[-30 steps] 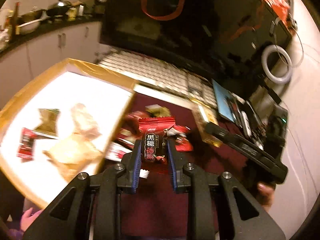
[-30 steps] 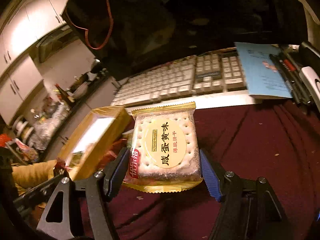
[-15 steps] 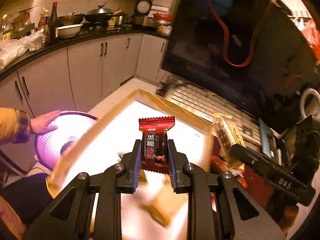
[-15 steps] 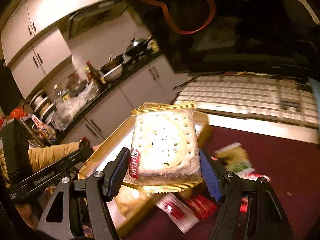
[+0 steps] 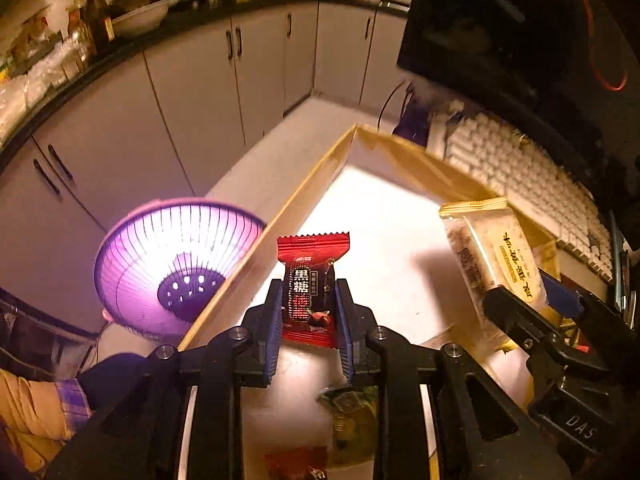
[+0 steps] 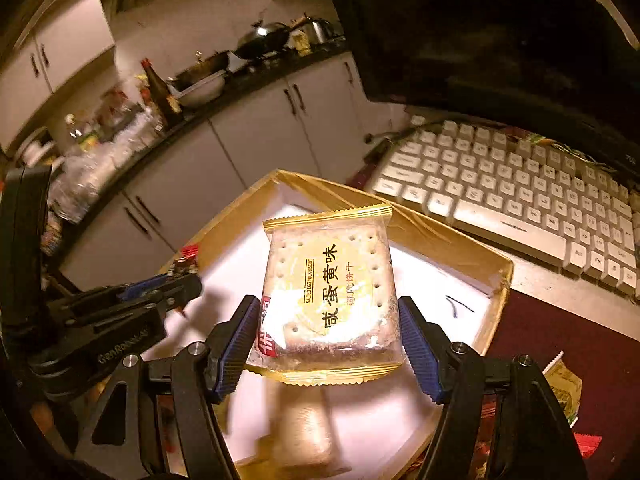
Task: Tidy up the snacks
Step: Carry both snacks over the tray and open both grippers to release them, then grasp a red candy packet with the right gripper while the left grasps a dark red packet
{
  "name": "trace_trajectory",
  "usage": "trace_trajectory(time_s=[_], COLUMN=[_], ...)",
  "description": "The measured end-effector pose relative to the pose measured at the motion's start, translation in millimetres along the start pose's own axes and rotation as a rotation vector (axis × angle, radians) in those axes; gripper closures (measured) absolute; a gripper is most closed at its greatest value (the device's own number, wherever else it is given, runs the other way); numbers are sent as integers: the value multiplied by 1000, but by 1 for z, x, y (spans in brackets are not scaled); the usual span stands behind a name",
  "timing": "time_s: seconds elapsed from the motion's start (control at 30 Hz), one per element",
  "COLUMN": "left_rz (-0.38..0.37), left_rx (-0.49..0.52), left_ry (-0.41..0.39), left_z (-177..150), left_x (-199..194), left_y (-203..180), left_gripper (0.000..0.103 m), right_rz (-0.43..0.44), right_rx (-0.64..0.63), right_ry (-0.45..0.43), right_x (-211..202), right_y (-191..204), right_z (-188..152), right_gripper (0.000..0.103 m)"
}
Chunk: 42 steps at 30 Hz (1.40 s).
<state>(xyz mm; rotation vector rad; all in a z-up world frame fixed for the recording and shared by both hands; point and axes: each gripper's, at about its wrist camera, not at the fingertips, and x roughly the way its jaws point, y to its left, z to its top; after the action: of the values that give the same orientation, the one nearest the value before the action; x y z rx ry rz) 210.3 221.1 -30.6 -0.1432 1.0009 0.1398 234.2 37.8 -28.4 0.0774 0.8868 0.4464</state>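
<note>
Two snacks up over the gold box (image 5: 404, 156): left gripper (image 5: 309, 312) pinching a red candy packet (image 5: 310, 280), right gripper (image 6: 326, 344) clamping a cracker pack (image 6: 330, 292). Probably held above the white floor for dropping in beside packets already lying there.

Dim, warm orange cast; box floor (image 5: 384, 216) overexposed white, cracker packet (image 6: 330, 300) cast shadow; purple basket (image 5: 176, 264) motion-blurred; fisheye edges curved, vignetted.
</note>
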Motion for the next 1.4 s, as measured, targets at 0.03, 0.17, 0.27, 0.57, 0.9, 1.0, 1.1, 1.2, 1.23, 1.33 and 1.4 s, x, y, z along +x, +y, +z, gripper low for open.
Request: trace_trajectory(time_s=[0.03,0.17,0.27,0.57,0.9,1.0,1.1,1.2,1.23,1.33,1.4], left_rz=[7,11,22,-52,-210,-257,-270,-262,-260,-249,-243], left_rx=[0,-21,-24,-37,55,111,174,195,190,173,167], left_ry=[15,77,74,-94,-297,-282,-248,-206,-198,-186,-188], left_z=[-1,-3,-5,-17,-102,-122,-138,-142,-144,-144,-146], left_x=[3,14,14,-44,-137,-139,-135,-126,-126,-125,-126], left_y=[0,6,8,-1,-71,-103,-129,-143,-146,-146,-144], left_gripper=[81,81,77,37,33,33,33,33,33,34,33], right_rz=[-1,-19,-14,132,274,198,174,157,131,84,41], right_rx=[2,-13,-17,77,238,272,307,326,317,303,285], right_ry=[9,35,45,-3,-240,-224,-174,-135,-118,-72,-40], right_x=[3,13,16,-21,-153,-164,-163,-160,-157,-144,-131], right_y=[-2,-4,-4,-20,-99,-131,-158,-172,-173,-172,-168], right_z=[-1,-7,-10,-5,-72,-103,-117,-120,-120,-117,-111], right_gripper=[33,33,32,26,19,19,19,23,23,32,36])
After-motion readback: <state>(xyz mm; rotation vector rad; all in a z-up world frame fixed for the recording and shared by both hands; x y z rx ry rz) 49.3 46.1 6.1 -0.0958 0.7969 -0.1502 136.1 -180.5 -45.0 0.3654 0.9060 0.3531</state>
